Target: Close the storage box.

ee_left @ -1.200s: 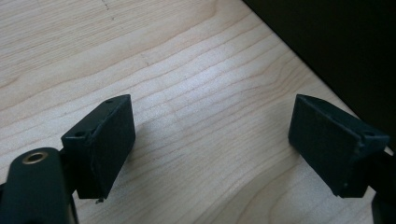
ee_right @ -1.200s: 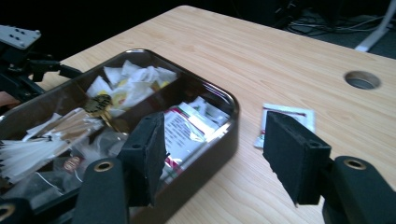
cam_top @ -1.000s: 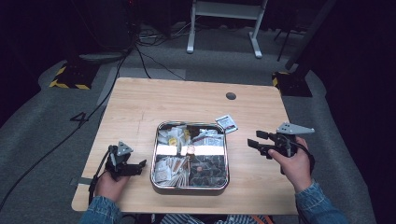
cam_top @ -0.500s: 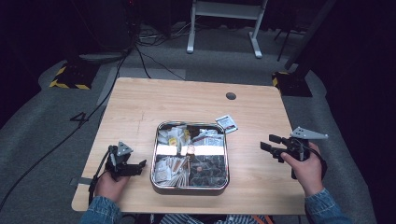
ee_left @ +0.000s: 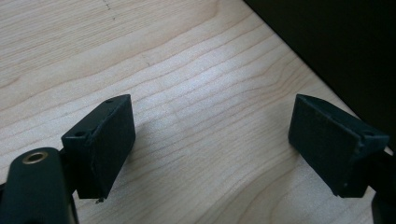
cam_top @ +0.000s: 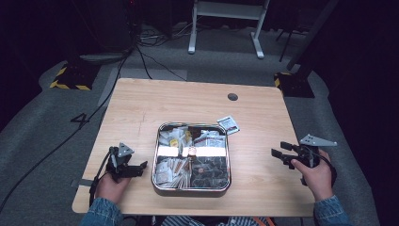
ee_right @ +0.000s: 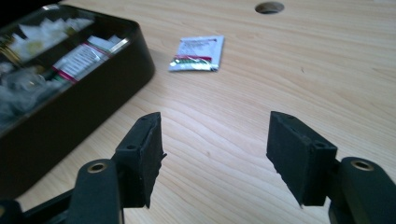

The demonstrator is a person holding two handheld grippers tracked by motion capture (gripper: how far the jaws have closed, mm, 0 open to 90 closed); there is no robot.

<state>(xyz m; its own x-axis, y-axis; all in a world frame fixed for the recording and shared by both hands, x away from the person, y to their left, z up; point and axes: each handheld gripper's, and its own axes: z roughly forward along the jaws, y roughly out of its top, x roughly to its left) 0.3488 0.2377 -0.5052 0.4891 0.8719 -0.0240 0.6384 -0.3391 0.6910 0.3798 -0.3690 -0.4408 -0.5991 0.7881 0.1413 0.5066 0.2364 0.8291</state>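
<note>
We are bringing the right claw (cam_top: 277, 154) (jaws apart, just been opening, empty) toward the loose packet (ee_right: 197, 52) lying on the bench (cam_top: 141, 108) beside the tray (cam_top: 156, 155); approaching low and level should help.

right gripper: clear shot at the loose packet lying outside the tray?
Probably yes. The right gripper has open, empty jaws pointing across bare table toward the packet, which lies flat beside the tray, apart from its wall. Nothing lies between them.
</note>
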